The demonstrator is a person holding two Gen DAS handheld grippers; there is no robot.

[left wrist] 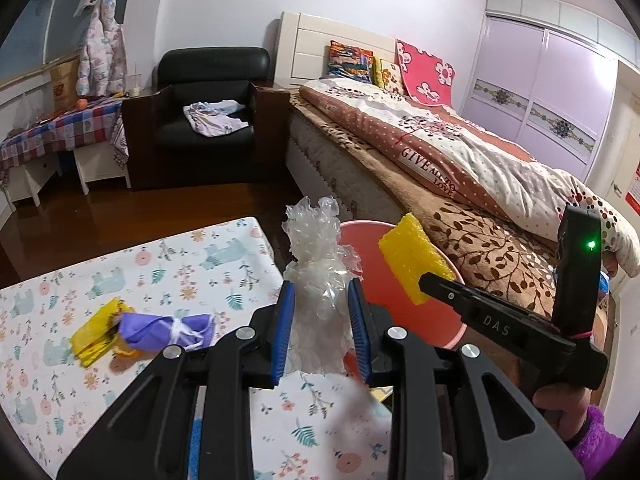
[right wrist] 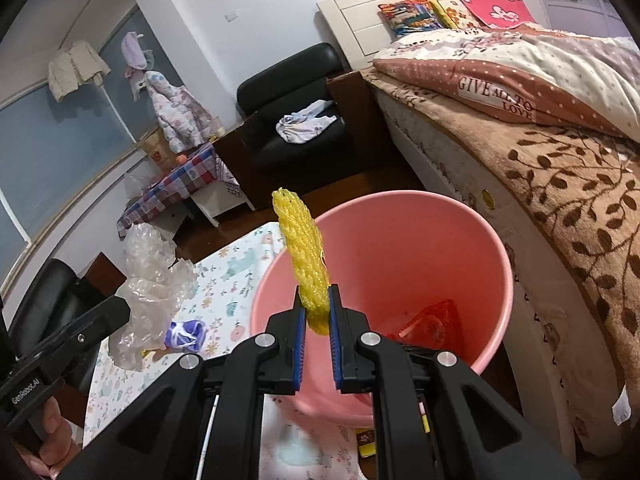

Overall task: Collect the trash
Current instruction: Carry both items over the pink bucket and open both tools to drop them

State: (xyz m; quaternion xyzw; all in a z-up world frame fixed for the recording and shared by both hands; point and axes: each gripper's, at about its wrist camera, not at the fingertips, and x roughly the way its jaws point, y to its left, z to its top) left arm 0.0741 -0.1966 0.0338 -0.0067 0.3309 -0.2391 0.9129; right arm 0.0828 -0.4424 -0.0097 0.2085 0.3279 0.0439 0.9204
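Now, with the right gripper (right wrist: 316, 316) clenched on the yellow foam net (right wrist: 304, 256) above the pink bucket (right wrist: 460, 248) and the left gripper (left wrist: 322, 312) pinching crumpled clear plastic (left wrist: 316, 248) beside its rim, each load should be well inside the rim before its jaws let go.

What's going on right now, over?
Left gripper shut on crumpled plastic wrap. Right gripper shut on yellow foam net, over pink bucket. Purple and yellow scraps still on table. Path clear.
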